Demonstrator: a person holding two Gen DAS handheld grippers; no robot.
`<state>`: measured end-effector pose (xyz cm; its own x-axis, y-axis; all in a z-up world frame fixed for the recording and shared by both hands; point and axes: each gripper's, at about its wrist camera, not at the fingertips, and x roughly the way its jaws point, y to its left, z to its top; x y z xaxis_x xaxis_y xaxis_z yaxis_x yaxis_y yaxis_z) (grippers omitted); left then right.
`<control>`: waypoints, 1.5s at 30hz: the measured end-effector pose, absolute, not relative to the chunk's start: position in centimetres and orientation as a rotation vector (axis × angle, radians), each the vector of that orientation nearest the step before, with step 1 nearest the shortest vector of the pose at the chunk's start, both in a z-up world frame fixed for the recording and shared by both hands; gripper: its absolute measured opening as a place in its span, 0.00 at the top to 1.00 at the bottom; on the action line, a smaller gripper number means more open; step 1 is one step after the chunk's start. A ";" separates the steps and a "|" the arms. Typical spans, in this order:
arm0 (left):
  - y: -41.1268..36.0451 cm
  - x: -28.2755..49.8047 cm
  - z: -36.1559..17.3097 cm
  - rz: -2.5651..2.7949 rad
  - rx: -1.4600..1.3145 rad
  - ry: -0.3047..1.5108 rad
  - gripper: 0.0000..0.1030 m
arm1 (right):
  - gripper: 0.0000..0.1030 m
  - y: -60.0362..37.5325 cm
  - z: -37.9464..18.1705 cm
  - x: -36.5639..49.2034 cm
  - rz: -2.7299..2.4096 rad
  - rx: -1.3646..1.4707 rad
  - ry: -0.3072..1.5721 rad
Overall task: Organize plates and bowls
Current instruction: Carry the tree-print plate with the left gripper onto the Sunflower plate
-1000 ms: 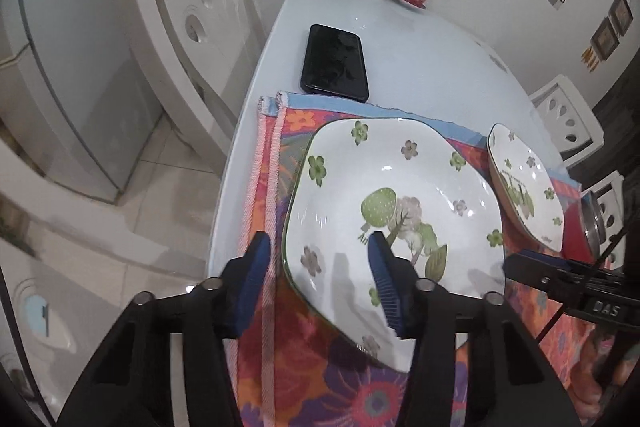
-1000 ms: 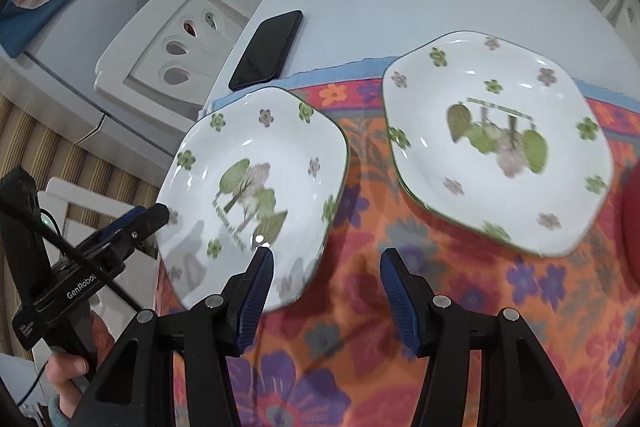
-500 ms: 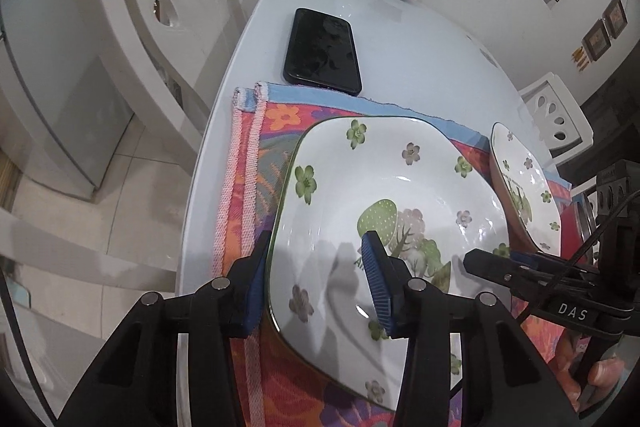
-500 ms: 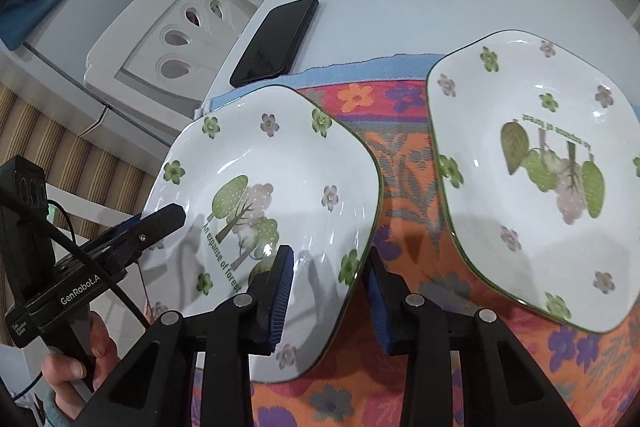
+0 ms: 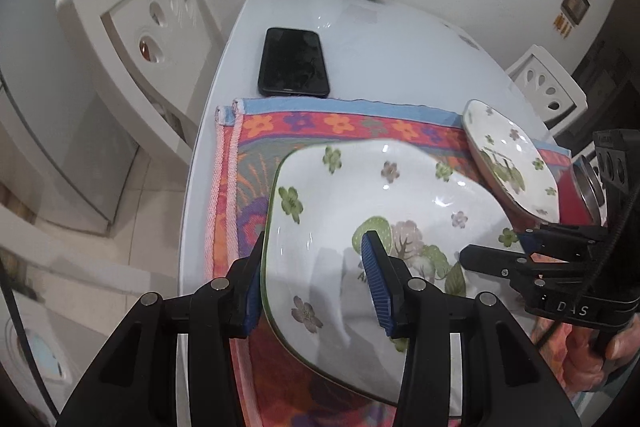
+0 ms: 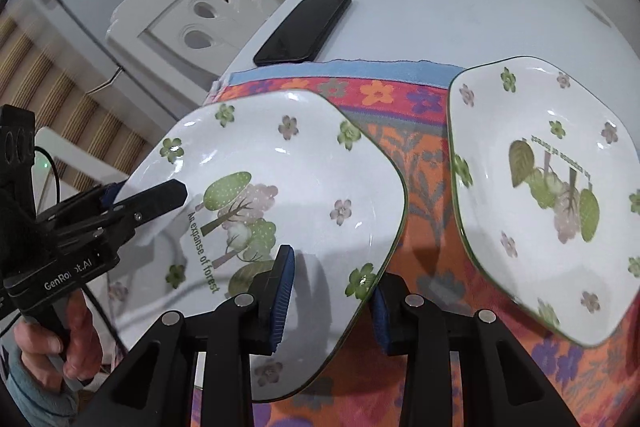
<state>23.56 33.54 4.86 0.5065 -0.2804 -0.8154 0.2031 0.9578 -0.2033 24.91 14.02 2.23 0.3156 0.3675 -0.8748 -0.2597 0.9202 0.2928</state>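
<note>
Both grippers' fingers (image 5: 378, 277) straddle opposite rims of one plate (image 5: 384, 203).

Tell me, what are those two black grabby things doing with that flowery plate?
A person holds a gripper in each hand, and both grip the same flowery plate by its rim. The left gripper pinches one edge; the right gripper, whose jaws have just been closing, now clamps the opposite edge. The plate is tilted up off the colourful cloth. A matching second plate lies on the cloth beside it, and a phone rests on the white table.
</note>
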 end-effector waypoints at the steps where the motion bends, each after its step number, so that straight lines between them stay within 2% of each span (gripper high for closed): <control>1: 33.5 23.1 5.1 -0.295 -0.084 0.996 0.60 | 0.67 14.0 2.4 24.6 0.419 0.102 1.177; 12: 32.1 16.5 8.6 -0.314 -0.067 0.932 0.60 | 0.67 12.6 6.0 18.4 0.452 0.072 1.111; 21: 30.4 8.8 11.6 -0.304 -0.063 0.894 0.60 | 0.67 10.7 9.2 9.6 0.474 0.067 1.064; 34: 27.7 -3.9 9.3 -0.268 -0.121 0.981 0.60 | 0.67 8.3 8.2 -3.3 0.513 0.011 1.133; 45: 26.4 -8.3 7.6 -0.246 -0.164 1.007 0.60 | 0.67 7.0 6.5 -7.6 0.508 -0.006 1.186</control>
